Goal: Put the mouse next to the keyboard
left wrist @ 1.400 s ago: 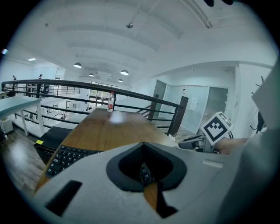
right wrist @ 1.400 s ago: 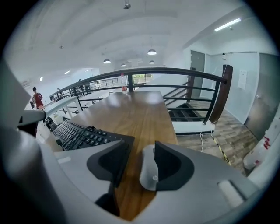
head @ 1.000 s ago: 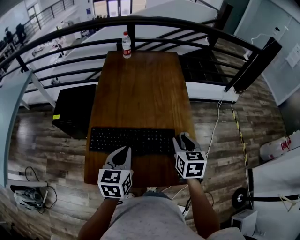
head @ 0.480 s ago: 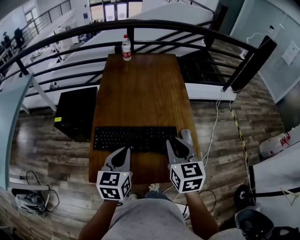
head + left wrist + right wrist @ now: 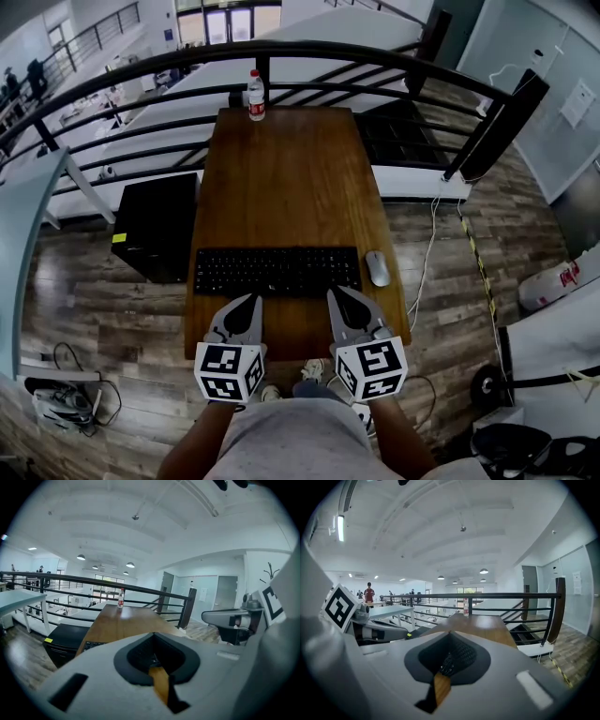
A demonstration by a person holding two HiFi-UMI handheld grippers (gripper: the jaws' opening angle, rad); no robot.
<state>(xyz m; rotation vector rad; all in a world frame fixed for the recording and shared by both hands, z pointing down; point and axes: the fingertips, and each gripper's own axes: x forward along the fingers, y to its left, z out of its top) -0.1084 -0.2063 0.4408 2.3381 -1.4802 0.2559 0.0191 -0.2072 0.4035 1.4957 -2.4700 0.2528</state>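
The right gripper has its jaws together with nothing between them; they have just been closing, and in the right gripper view the two jaws meet at a point, with only dark keys showing through the hollow behind the tips. The left gripper is likewise closed and empty, and its own view shows the jaws meeting with a strip of wood visible through the gap below them. Both grippers hover side by side over the near edge of the wooden table, each pointing away from the person, with their marker cubes towards the body. Just beyond their tips lies the black keyboard, set square across the near part of the table. The mouse, grey and oval, rests on the table just beside the keyboard's right end, separated from it by a narrow gap. It lies ahead and to the right of the right gripper, clear of its jaws. The rest of the tabletop is bare up to the far edge, where a clear water bottle with a red label stands upright against a dark curved railing. On the plank floor left of the table sits a black box-shaped cabinet, and a white cable trails along the floor on the right.
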